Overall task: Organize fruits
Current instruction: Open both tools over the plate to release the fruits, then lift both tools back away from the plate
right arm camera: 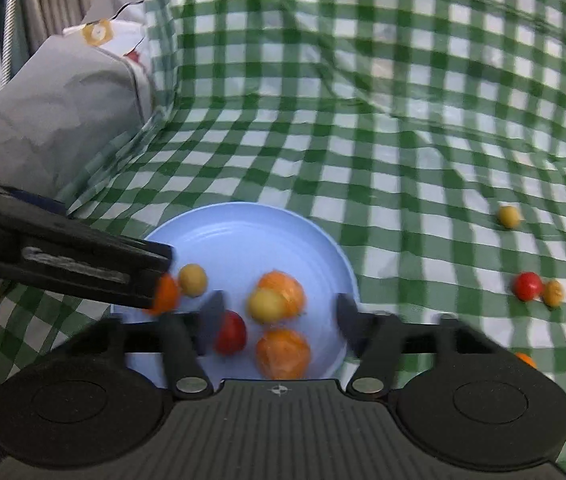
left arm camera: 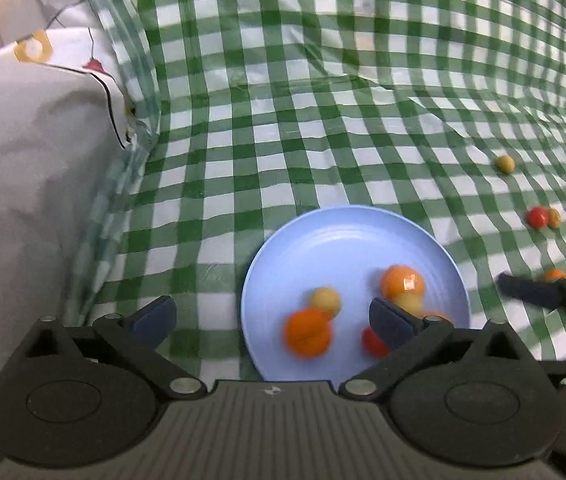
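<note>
Ribbed grey gripper housings fill the foreground of both wrist views, each looking down on a round pale-blue plastic plate [right arm camera: 243,232] set on a green-and-white checked cloth [left arm camera: 323,100] — whether a worktop or a bed lies beneath cannot be told. Both the left gripper [left arm camera: 271,318] and the right gripper [right arm camera: 279,316] hover with fingers spread wide and nothing between them, apparently poised over the plate where the fruit is being gathered. On it sit a large orange fruit [left arm camera: 308,332], a second orange fruit [right arm camera: 283,354], a third orange fruit [right arm camera: 289,286] touching a pale yellow round fruit [right arm camera: 267,304], another small yellow fruit [right arm camera: 193,279] and a red cherry-sized fruit [right arm camera: 231,332]. Well apart on the cloth to the right lie the stragglers — a lone yellow-green fruit [right arm camera: 509,216], a small red fruit [right arm camera: 527,286] touching a small amber fruit [right arm camera: 553,293], and an orange one [right arm camera: 525,359] at the housing's edge. By this reckoning the job is a little over half done. A grey cushion with floral trim [left arm camera: 23,160] stands at left.
</note>
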A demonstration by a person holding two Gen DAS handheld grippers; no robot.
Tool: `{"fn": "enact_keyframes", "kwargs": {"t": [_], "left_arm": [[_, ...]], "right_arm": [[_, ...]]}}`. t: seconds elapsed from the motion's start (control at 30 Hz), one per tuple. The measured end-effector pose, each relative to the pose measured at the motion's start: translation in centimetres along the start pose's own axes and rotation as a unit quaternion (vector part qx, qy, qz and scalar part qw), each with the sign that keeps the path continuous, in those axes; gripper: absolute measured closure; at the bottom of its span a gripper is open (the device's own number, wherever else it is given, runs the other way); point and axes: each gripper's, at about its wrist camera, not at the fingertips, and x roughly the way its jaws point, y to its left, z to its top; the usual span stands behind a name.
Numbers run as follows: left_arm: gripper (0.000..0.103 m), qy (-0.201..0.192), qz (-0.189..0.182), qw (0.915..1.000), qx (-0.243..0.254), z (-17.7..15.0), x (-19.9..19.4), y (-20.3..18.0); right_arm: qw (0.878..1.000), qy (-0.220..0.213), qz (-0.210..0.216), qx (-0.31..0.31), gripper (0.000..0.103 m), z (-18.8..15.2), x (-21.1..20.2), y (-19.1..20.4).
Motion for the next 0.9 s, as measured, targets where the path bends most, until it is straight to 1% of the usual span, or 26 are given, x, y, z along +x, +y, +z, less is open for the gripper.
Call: {"fn": "enact_keyframes", "kwargs": {"t": [0.03,0.07,0.13,0.23,0.33,0.43,0.5,0.67,0.7,0.8,0.9], "left_arm": [[0.001,-0.003,0.005,1.0000,0.003,-0.6,-0.8,0.0],[0.001,-0.004,0.011,0.9999,0.003,-1.2,-1.6,0.1],[0.001,0.008,0.013,0.9999,-0.007,-2.9,-3.5,0.4],[0.001,0.027,0.007,0.9989,-0.038,-5.6,-6.5,1.2],[0.001,0.035,0.017,0.9974,-0.060,-8.0,-9.6,1.9],[0.001,0.025,0.031,0.9972,-0.063,-9.4,-12.8,2.5],[0.001,0.017,0.030,0.9973,-0.064,-9.8,-14.6,2.9],[0.001,-0.019,0.032,0.9958,-0.083,-10.3,-18.9,3.8],[0.001,-0.024,0.032,0.9953,-0.088,-10.2,-19.2,3.8],[0.001,-0.038,0.025,0.9934,-0.106,-10.6,-21.1,3.7],[0.000,-0.040,0.030,0.9937,-0.100,-11.2,-22.6,3.4]], "right_arm": [[1.000,0.001,-0.004,0.003,0.019,-0.3,-0.8,0.0],[1.000,0.002,-0.005,0.006,0.017,-0.8,-1.8,0.1],[1.000,0.008,0.002,0.013,0.008,-1.8,-3.8,0.2],[1.000,0.015,0.015,0.019,0.004,-3.5,-7.4,0.9],[1.000,0.013,0.024,0.016,0.003,-4.8,-10.6,2.1],[0.999,-0.001,0.031,0.018,0.002,-5.1,-13.6,3.3],[0.999,-0.020,0.031,0.015,0.001,-5.0,-15.4,4.1],[0.998,-0.058,0.013,0.009,0.001,-5.0,-19.5,5.3],[0.998,-0.065,0.010,0.010,0.001,-5.1,-20.3,5.3],[0.997,-0.074,0.004,0.011,0.001,-5.7,-22.6,5.6],[0.996,-0.086,0.003,0.011,0.001,-6.6,-24.5,5.8]]}}
